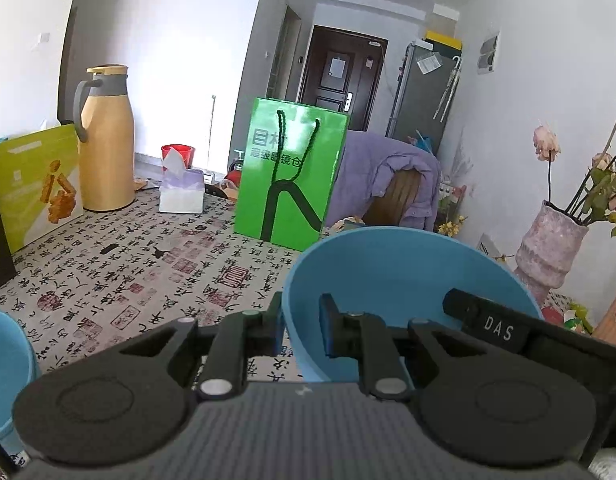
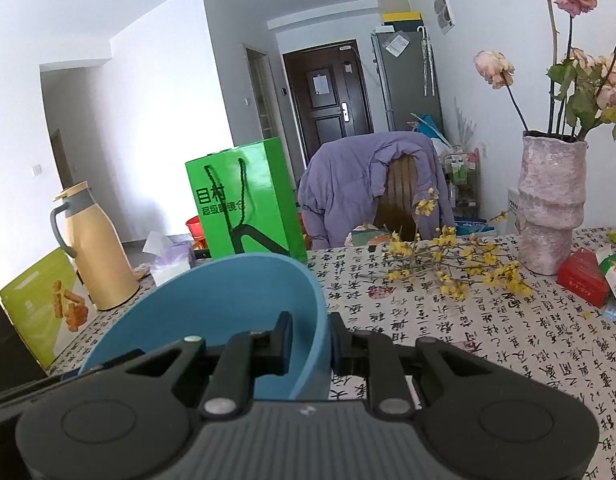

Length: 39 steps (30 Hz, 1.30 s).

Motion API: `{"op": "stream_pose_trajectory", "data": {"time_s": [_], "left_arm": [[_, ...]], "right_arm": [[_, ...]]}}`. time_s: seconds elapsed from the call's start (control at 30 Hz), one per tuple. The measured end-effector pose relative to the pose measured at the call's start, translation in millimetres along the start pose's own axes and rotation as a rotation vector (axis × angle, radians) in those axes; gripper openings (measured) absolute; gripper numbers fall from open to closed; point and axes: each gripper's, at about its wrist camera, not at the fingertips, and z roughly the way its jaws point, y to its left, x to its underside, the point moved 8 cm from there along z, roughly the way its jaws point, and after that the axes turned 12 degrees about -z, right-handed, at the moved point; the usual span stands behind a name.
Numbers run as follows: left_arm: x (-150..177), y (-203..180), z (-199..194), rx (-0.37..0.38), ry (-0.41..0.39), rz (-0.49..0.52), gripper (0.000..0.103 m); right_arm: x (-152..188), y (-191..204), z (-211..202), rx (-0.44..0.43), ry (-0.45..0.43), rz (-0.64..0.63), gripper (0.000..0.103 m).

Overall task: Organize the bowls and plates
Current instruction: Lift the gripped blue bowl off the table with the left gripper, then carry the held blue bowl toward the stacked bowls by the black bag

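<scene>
Blue plastic fills the middle of both wrist views: we hold one blue bowl (image 1: 408, 280) between our two tools. Our left tool (image 1: 302, 330) pinches the bowl's left rim, one finger outside the wall and the other inside. Our right tool (image 2: 310, 346) pinches the opposite rim the same way, its left finger inside the bowl and its right finger against the outer wall. In the left wrist view the right tool's black body, lettered DAS, shows at the bowl's far edge. The bowl sits tilted between the tools, its hollow turned toward the cameras, above the table (image 2: 488, 340), which is covered by a cloth printed with black calligraphy and red seals. We cannot tell whether the bowl's underside touches the cloth.

A second blue bowl (image 1: 8, 360) is cut off by the left edge of the left wrist view. Farther back on the table stand a green paper bag (image 1: 288, 172), a tan thermos jug (image 1: 106, 140) and a tissue box (image 1: 182, 192). To the right a pink vase (image 2: 552, 204) holds faded roses, with a spray of yellow blossom twigs (image 2: 440, 264) lying beside it and a red box (image 2: 582, 280) near its base. A purple jacket (image 2: 360, 184) hangs over a chair behind the table.
</scene>
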Motion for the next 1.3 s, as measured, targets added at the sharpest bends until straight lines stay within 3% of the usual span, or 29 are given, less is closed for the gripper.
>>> {"op": "stream_pose_trajectory", "data": {"time_s": [1.3], "left_arm": [[-27,67,-42,0.001,-0.061,-0.069,0.017]], "right_arm": [[-8,78,-20,-0.062,-0.034,-0.066,0.018]]}}
